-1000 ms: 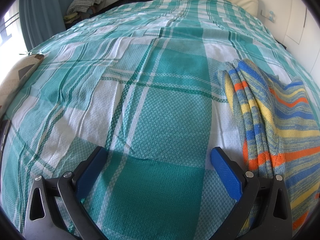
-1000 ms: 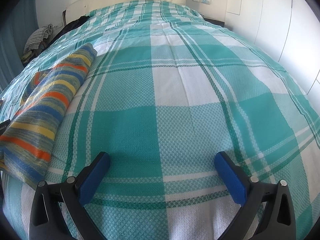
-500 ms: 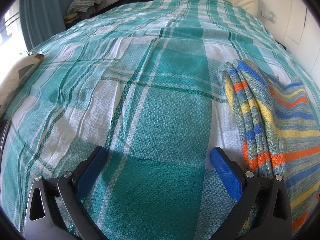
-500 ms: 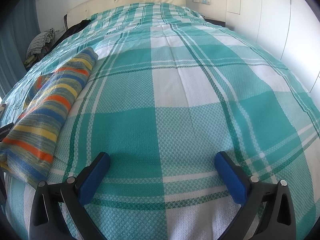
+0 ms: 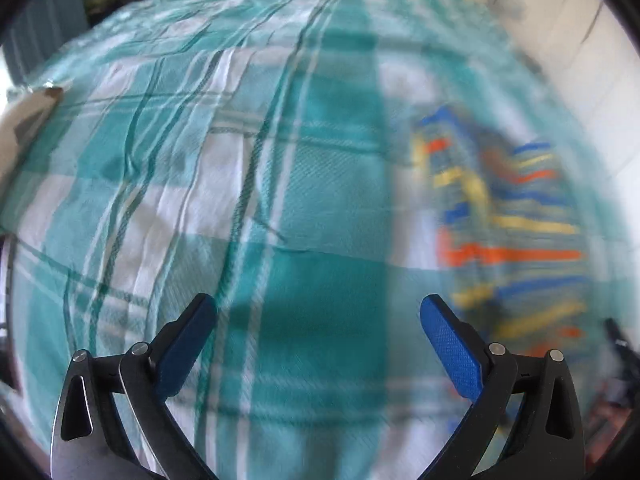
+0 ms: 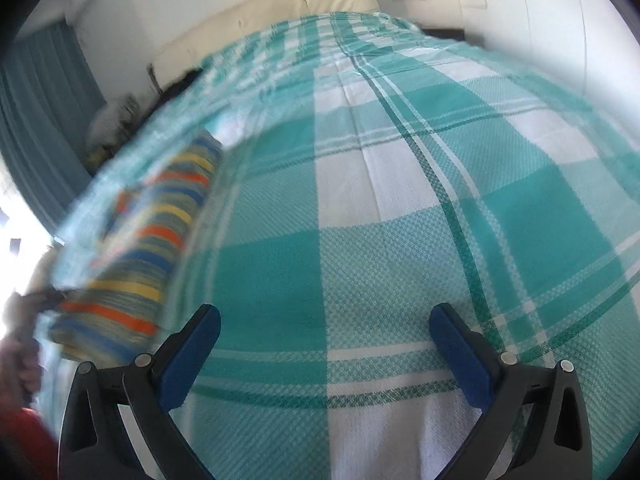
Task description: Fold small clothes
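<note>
A folded striped knit garment (image 5: 516,224), blue, yellow, orange and grey, lies on the teal and white checked bedspread (image 5: 280,184). In the left wrist view it is blurred, to the right of my left gripper (image 5: 318,312), which is open and empty above the bedspread. In the right wrist view the garment (image 6: 148,248) lies to the left of my right gripper (image 6: 325,322), also open and empty. Neither gripper touches the garment.
A cream headboard (image 6: 280,12) and white wall stand at the far end. A teal curtain (image 6: 44,120) hangs on the left. A pile of dark and pale clothes (image 6: 120,116) sits by the bed's far left corner. White wardrobe doors (image 6: 560,8) are at right.
Both grippers have moved and both views are now motion-blurred. The views have lifted and shifted; the garment sits further from each gripper's fingers. Both grippers stay open and empty.
</note>
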Tool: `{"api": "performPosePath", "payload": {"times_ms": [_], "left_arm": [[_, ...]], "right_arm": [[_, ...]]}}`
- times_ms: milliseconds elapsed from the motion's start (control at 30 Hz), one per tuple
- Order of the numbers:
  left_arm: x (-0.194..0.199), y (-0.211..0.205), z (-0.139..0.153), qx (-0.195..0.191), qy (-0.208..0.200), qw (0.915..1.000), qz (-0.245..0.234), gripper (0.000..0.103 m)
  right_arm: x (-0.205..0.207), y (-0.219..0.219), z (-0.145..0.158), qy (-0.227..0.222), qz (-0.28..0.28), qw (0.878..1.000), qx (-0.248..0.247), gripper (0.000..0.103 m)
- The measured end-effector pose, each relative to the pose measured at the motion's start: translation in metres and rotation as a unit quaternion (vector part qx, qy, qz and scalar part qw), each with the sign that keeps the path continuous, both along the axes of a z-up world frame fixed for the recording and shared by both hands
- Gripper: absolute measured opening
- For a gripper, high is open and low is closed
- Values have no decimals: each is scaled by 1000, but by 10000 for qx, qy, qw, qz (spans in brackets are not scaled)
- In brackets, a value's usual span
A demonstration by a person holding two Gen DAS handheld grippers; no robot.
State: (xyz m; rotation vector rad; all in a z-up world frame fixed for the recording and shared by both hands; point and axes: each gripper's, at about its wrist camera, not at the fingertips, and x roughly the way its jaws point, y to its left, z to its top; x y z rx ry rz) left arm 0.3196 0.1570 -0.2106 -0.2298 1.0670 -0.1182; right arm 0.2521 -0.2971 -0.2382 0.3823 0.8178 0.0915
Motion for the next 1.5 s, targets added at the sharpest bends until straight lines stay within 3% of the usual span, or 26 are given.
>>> {"api": "performPosePath", "payload": {"times_ms": [100, 167, 200, 300, 400, 433, 467, 500, 533, 567, 600, 633, 733, 833, 967, 1000, 1067, 1100, 1167, 1200, 1233, 1300, 1367, 1433, 1500], "left_arm": [[-1, -2, 18, -1188, -228, 9919, -378, 102], [14, -19, 11, -1504, -88, 9869, -578, 102], [25, -30, 2, -1459, 61, 9873, -625, 102], [59, -64, -30, -778, 664, 9921, -726, 101], [66, -81, -25, -510, 436, 9931, -959, 102], [69, -87, -26, -731, 462, 9900, -1116, 100], [70, -92, -28, -835, 500, 9881, -1190, 99], [71, -98, -29, -701, 505, 9888, -1220, 83], [71, -103, -30, -466, 451, 9904, -1220, 60], [70, -107, -29, -357, 373, 9912, -1221, 48], [70, -106, -27, -446, 344, 9915, -1170, 23], [68, -103, -20, -603, 294, 9924, -1034, 17], [52, -104, 11, -610, -130, 9926, -1041, 16], [38, -111, 54, -478, -664, 9897, -1178, 16], [43, -113, 110, -493, -1304, 9832, -1179, 17], [53, -113, 119, -433, -1393, 9831, -1109, 24], [76, -113, 110, -155, -1287, 9877, -880, 64], [84, -111, 96, 114, -1114, 9912, -711, 97], [88, -100, 60, 744, -727, 9942, -256, 91], [81, -92, 43, 885, -509, 9946, -169, 83], [66, -84, 30, 857, -400, 9954, -153, 80], [28, -74, 21, 927, -475, 9945, -134, 80], [-8, -75, 24, 1207, -655, 9905, -124, 83], [-43, -84, 39, 1412, -889, 9859, -120, 97], [-77, -97, 64, 1554, -1290, 9793, -134, 100]], "right_arm": [[3, -5, 14, -121, 169, 9985, 502, 103], [20, 7, 23, -209, 562, 9934, 980, 103], [37, 18, 29, -245, 887, 9865, 1353, 103], [82, 48, 33, -164, 1553, 9672, 2004, 103], [131, 64, 19, 226, 1600, 9621, 2198, 102], [144, 66, 10, 398, 1570, 9575, 2386, 95], [154, 69, -3, 660, 1503, 9528, 2555, 75], [161, 76, -14, 904, 1462, 9496, 2620, 62], [165, 87, -22, 1097, 1447, 9505, 2521, 36], [166, 99, -25, 1188, 1436, 9551, 2302, 29], [164, 112, -23, 1148, 1382, 9650, 1910, 28], [162, 119, -17, 1053, 1339, 9724, 1593, 24], [141, 139, 20, 509, 1475, 9864, 524, 18], [115, 154, 67, -248, 1756, 9841, -2, 18], [109, 148, 127, -1006, 1737, 9796, 117, 18], [113, 143, 137, -1090, 1695, 9792, 225, 18], [140, 131, 145, -979, 1608, 9805, 561, 24], [151, 123, 140, -794, 1556, 9820, 725, 32], [178, 105, 117, 3, 1364, 9879, 733, 103], [183, 93, 102, 451, 1067, 9927, 332, 102], [175, 81, 93, 595, 822, 9948, 36, 102], [142, 64, 81, 567, 786, 9952, -114, 103], [100, 55, 65, 664, 763, 9934, -539, 103], [64, 51, 57, 695, 702, 9918, -806, 103], [31, 44, 57, 665, 671, 9924, -794, 103]]}}
